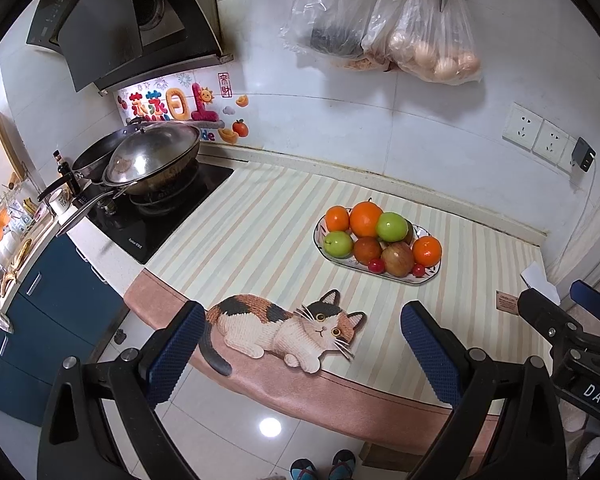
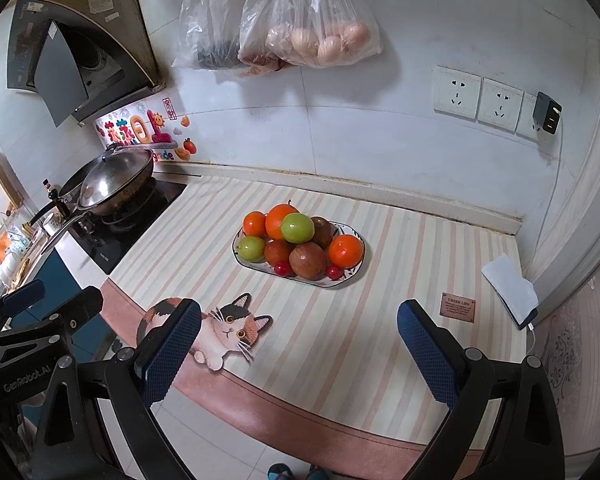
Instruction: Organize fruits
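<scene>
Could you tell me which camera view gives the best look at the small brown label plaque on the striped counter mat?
The right wrist view. There the brown label plaque lies unobstructed between the right gripper's fingers, with its "GREEN LIFE" heading readable. In the left wrist view the plaque sits near the frame's right edge, smaller and distorted, beside the other gripper, its text unreadable.

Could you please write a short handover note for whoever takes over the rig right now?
Left tool: open, empty, held back from the counter's near edge.
Right tool: open, empty, likewise back from the edge.
All fruit is piled on the oval plate mid-counter on the striped mat: oranges, green apples, brownish fruits, small red ones.
Done: nothing visibly moved.
Left: the whole sorting.
</scene>
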### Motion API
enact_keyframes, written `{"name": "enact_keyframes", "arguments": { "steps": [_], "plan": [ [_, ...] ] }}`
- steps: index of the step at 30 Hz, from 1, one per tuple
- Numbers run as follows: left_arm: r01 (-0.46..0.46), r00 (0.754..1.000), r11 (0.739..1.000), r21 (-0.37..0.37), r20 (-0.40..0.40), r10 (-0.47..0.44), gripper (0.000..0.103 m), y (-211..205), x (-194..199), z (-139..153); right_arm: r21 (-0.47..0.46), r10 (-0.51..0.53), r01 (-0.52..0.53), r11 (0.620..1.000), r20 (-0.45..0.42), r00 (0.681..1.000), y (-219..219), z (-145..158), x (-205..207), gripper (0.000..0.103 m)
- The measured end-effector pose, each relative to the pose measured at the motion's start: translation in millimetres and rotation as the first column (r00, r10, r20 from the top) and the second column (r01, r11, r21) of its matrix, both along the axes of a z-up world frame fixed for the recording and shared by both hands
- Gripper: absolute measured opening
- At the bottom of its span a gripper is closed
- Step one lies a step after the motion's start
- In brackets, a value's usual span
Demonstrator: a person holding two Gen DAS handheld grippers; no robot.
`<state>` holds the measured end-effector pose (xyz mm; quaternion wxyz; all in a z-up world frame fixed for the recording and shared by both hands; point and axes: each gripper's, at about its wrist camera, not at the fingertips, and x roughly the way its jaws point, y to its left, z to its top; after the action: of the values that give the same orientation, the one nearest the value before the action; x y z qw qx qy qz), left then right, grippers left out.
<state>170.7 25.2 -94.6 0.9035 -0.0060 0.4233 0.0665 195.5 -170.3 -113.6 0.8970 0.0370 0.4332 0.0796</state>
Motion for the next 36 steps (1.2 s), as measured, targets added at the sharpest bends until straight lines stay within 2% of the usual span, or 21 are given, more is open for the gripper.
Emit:
{"name": "enact_keyframes", "arguments": {
  "steps": [36],
  "plan": [
    [0.005, 1.0, 1.0, 0.003, 0.023, -0.005, 0.1, -2.1, -4.6, 11.9, 0.008, -0.007, 0.007, 1.0, 0.009, 1.0, 0.6, 6.9, -2.0, 0.101]
  ]
}}
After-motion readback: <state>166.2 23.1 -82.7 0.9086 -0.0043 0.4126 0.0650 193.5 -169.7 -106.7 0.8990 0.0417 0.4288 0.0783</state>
